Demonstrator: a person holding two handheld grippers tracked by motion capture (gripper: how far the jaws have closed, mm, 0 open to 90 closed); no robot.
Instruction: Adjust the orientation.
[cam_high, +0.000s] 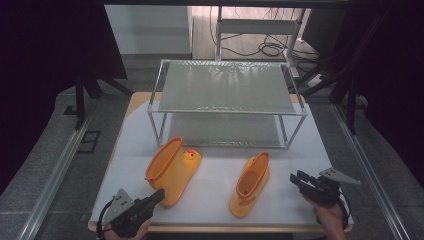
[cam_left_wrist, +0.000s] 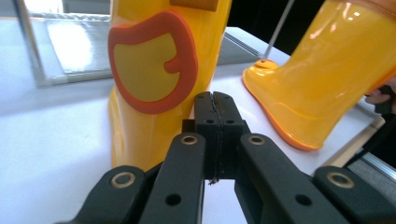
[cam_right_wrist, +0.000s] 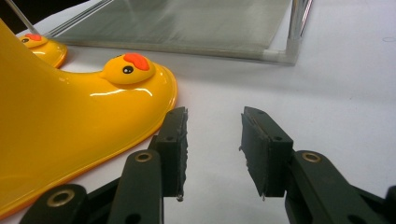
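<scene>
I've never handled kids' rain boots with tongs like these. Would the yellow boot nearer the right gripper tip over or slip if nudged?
The right boot looks glossy, so the right gripper may slip on it. It is tall with an open shaft and likely light, so a push high up could tip it. Its thin shaft probably flexes when squeezed.

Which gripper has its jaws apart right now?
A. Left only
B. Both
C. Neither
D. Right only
D: in the right gripper view the right gripper shows a clear gap between its jaws over bare table, while in the left gripper view the left gripper has its jaws pressed together, close to the nearer yellow boot.
</scene>
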